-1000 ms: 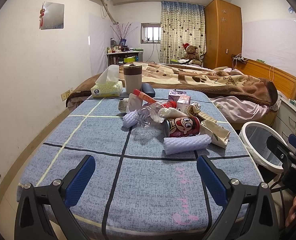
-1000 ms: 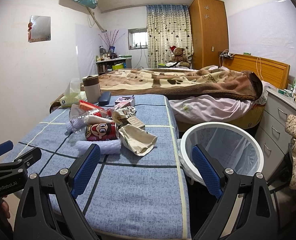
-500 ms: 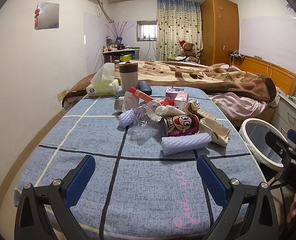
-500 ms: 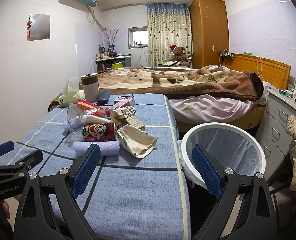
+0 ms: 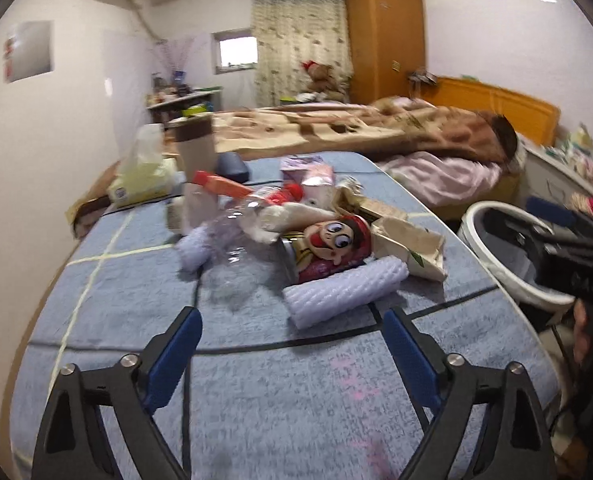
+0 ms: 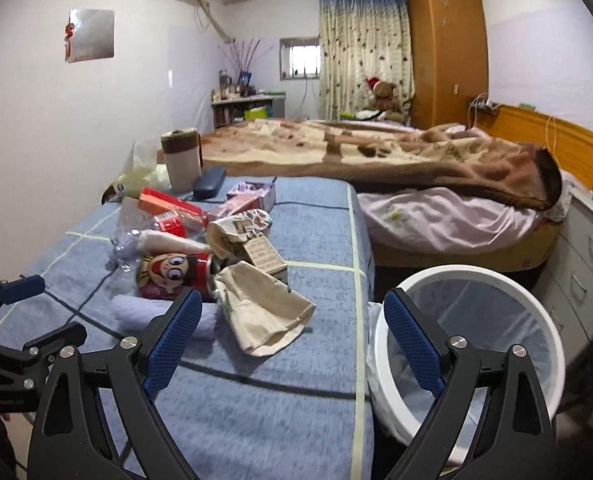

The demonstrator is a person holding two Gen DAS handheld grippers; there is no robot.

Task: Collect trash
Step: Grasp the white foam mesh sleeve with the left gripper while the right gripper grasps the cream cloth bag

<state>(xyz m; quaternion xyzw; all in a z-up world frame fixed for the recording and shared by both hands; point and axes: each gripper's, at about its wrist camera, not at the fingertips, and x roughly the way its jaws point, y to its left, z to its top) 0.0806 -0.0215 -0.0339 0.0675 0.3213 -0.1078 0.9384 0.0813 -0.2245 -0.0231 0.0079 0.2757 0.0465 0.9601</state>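
A heap of trash lies on the blue-clothed table (image 5: 256, 400): a red can with a cartoon face (image 5: 328, 248), a white foam sleeve (image 5: 344, 292) in front of it, a crumpled clear bottle (image 5: 240, 232) and a beige paper bag (image 5: 412, 248). My left gripper (image 5: 292, 356) hovers short of the foam sleeve, its jaws closing with nothing between them. My right gripper (image 6: 292, 332) is open and empty near the table's right edge, with the paper bag (image 6: 264, 308) and the can (image 6: 172, 276) just beyond it. A white lined bin (image 6: 456, 274) stands on the floor to the right.
At the table's far end stand a tissue box (image 5: 140, 184), a brown-banded tumbler (image 5: 196, 148), a dark case (image 5: 232, 168) and pink cartons (image 5: 308, 174). A bed with a brown blanket (image 6: 416, 160) lies behind. Drawers (image 6: 588, 248) flank the bin.
Both grippers have moved forward toward the trash heap, which now looks larger. The left view has rolled, and its jaws stand a little narrower.
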